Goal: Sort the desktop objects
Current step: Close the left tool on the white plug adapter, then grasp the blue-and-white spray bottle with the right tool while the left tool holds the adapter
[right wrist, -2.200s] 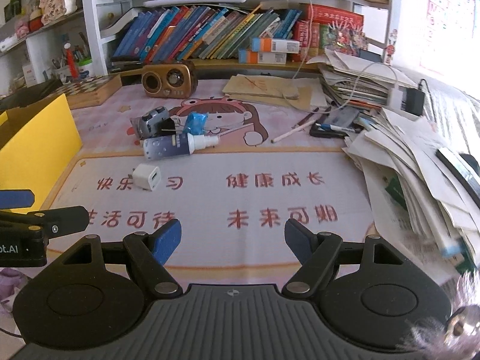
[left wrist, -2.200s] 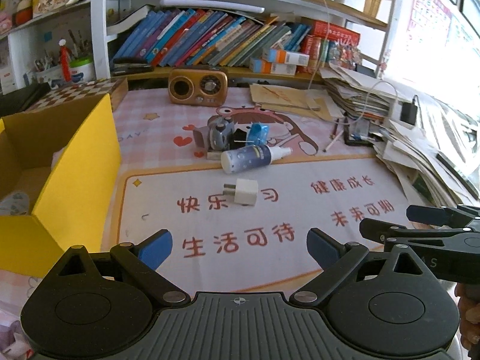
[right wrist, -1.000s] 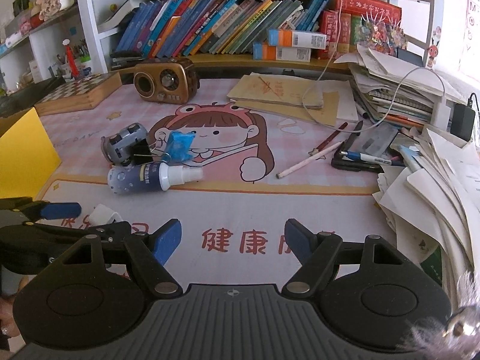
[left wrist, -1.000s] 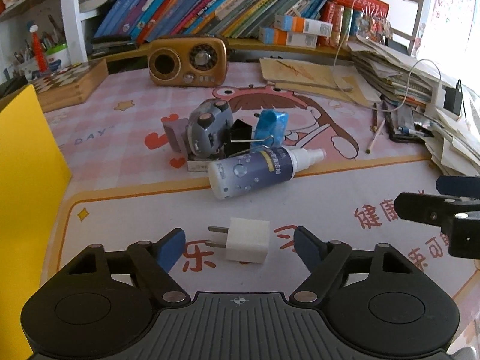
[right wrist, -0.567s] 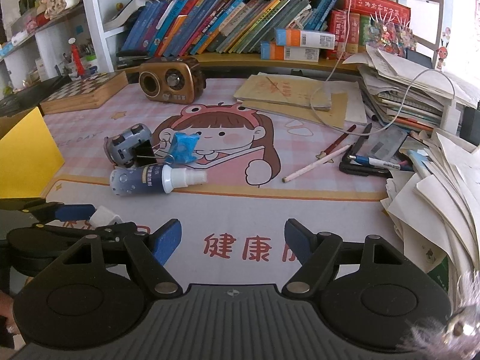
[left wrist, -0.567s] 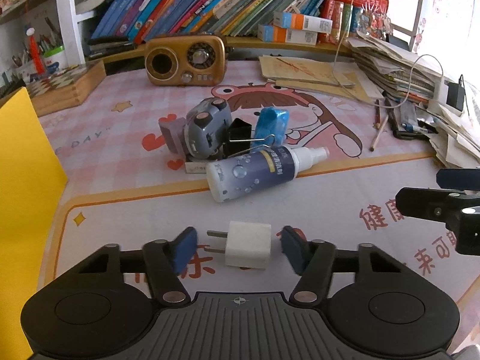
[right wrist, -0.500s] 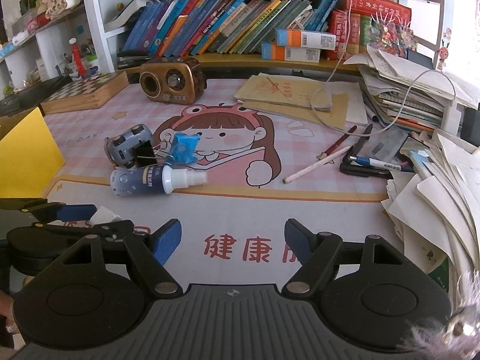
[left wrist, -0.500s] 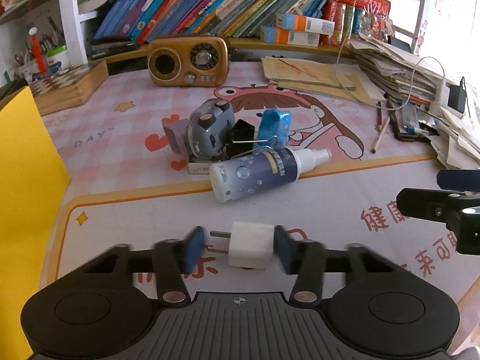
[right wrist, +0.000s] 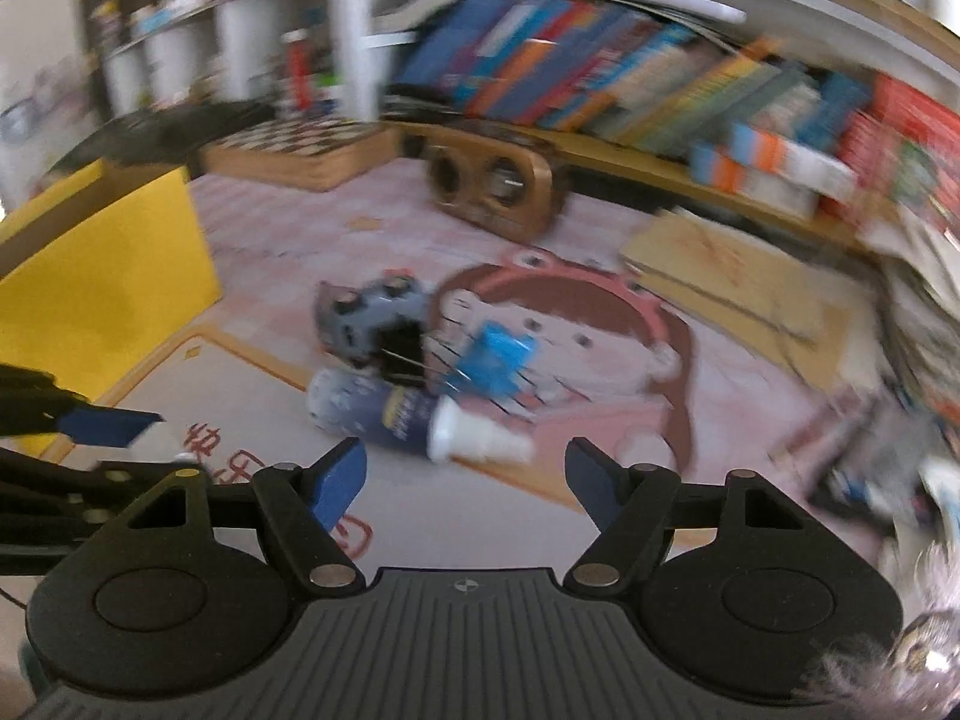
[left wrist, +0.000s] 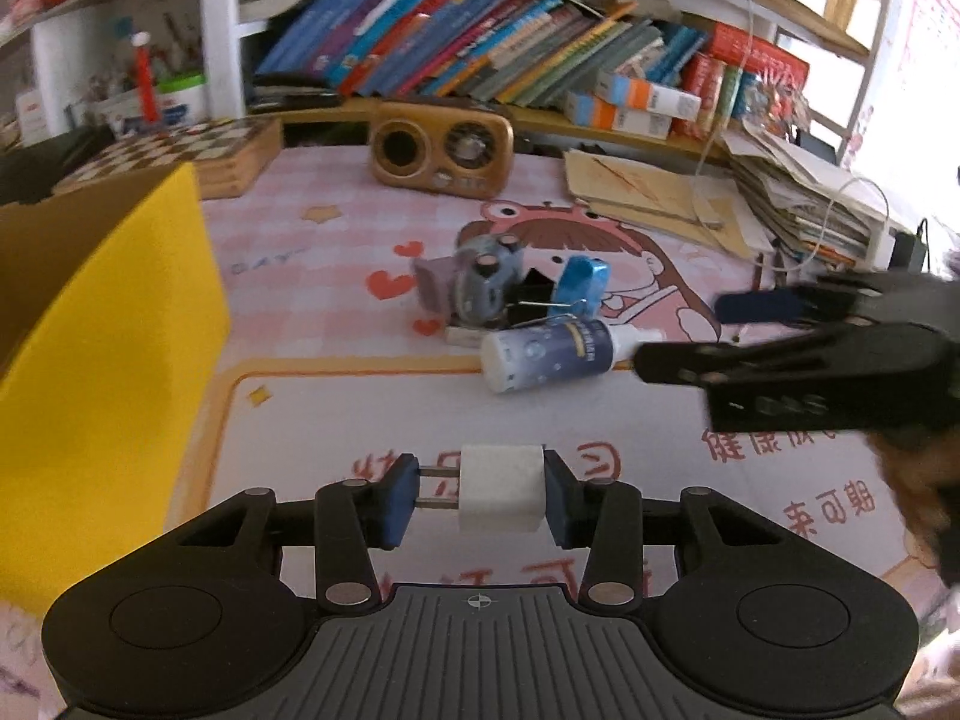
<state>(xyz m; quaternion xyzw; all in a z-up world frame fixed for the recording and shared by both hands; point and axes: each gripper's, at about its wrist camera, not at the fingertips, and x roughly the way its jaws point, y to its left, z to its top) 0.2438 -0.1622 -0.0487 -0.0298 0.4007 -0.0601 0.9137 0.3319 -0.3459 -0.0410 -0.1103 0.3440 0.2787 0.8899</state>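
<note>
Yellow box (left wrist: pixel 114 324) stood at the far left of the table (left wrist: pixel 336 276), its open top facing up, just left of the left claw (left wrist: pixel 474 495). Left claw was clenched on the white charger plug (left wrist: pixel 501 495): one pad on the prong tips, the other on the block's flat back, prongs pointing left toward the box. Plug looked lifted clear of the printed mat (left wrist: pixel 630 420), though contact was hard to rule out. Likely step: carry plug left and over the box wall, so the box lying left of that claw is what matters.

Centre: spray bottle (right wrist: pixel 384 408) lay on its side, long axis running left-right, white nozzle toward the right. It sat just ahead of the right claw (right wrist: pixel 465 477) and slightly left of the gap's middle. Behind it, touching in a clump: grey gadget (right wrist: pixel 372 318), black binder clip (right wrist: pixel 402 348), blue packet (right wrist: pixel 498 360).

Right claw was closing but held nothing; no object between its pads. Right hand nearer the bottle. Right view blurred, so fine detail unclear.
</note>
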